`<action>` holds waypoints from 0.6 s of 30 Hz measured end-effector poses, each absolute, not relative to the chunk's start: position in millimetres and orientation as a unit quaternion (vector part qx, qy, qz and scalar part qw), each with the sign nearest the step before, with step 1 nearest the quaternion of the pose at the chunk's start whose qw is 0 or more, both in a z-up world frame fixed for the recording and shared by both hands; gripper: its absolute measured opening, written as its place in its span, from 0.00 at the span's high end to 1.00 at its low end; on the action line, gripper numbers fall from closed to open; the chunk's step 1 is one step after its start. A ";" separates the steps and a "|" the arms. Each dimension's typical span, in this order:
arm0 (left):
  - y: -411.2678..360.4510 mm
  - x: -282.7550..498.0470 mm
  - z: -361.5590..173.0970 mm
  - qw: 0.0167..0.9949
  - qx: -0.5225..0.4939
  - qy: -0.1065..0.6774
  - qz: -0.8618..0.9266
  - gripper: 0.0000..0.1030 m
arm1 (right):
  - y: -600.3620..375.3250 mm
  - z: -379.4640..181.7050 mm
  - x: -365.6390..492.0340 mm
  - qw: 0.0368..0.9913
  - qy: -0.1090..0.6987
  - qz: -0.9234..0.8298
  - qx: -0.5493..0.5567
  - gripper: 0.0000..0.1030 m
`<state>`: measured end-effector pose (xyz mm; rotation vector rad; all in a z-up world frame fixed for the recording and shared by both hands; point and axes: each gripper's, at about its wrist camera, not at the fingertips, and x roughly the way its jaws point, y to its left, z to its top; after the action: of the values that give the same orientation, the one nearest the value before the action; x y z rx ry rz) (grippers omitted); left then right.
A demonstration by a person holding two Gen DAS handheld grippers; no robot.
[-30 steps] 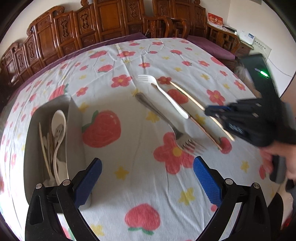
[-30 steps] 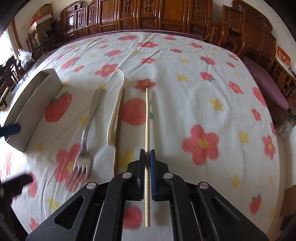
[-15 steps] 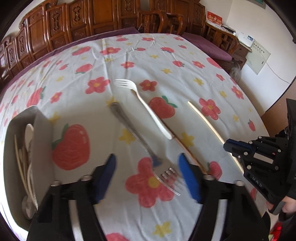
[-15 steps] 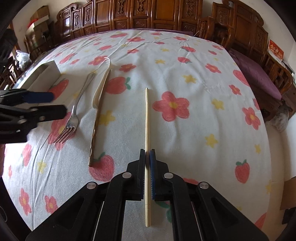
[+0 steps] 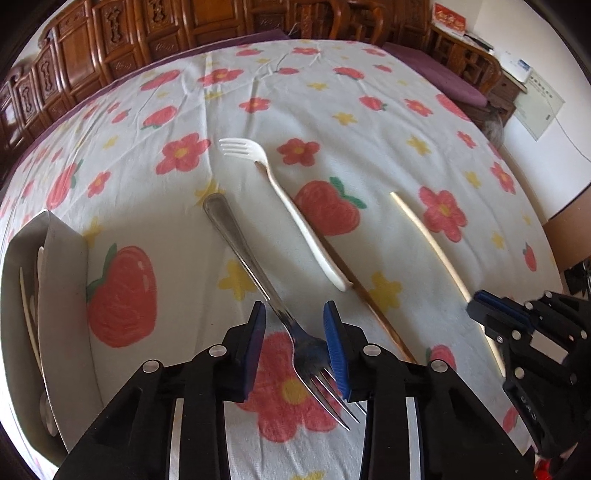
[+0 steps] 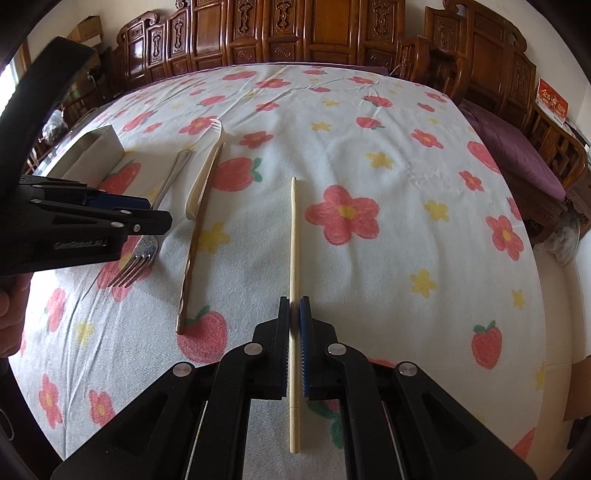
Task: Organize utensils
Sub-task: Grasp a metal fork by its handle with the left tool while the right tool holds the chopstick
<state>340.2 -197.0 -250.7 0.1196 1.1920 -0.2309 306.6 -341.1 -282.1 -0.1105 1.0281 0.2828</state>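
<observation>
A metal fork [image 5: 255,273] lies on the flowered cloth, tines toward me. My left gripper [image 5: 294,308] straddles its neck, and its jaws are closing. The right pad [image 5: 334,343] is at the fork's head while a gap remains on the left side. My right gripper [image 6: 294,314] is shut on a pale chopstick [image 6: 293,236], which it holds near its near end. A white plastic fork [image 5: 295,210] rests partly over a brown chopstick [image 5: 369,306] between the two grippers. In the right wrist view the left gripper [image 6: 157,216] hovers over the metal fork [image 6: 135,262].
A grey open box [image 5: 62,295] holding several pale utensils stands at the left of the table, also seen as a grey box [image 6: 96,147] from the right wrist. Carved wooden chairs [image 6: 332,33] ring the far side. A hand [image 6: 11,314] holds the left gripper.
My left gripper came rightward and down from beside the box to over the metal fork, and its jaws narrowed. The right gripper drew the pale chopstick to the right, then held still.
</observation>
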 end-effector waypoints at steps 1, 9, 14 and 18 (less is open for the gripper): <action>-196.5 341.1 -250.6 0.820 0.055 0.559 -0.107 0.71 | -341.3 -282.1 306.7 0.860 0.490 0.135 -0.051 0.94; -196.8 344.0 -250.9 0.823 0.066 0.555 -0.099 0.85 | -342.0 -281.9 306.5 0.860 0.490 0.136 -0.047 0.94; -194.0 337.6 -248.5 0.826 0.070 0.549 -0.108 0.94 | -344.6 -281.4 307.7 0.860 0.490 0.137 -0.038 0.94; -192.7 330.8 -244.7 0.830 0.075 0.541 -0.110 0.94 | -345.7 -281.8 308.1 0.864 0.484 0.137 -0.033 0.94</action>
<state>330.8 -192.7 -244.7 0.1589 1.1480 -0.2333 308.1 -345.7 -281.8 -0.0694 1.0151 0.2871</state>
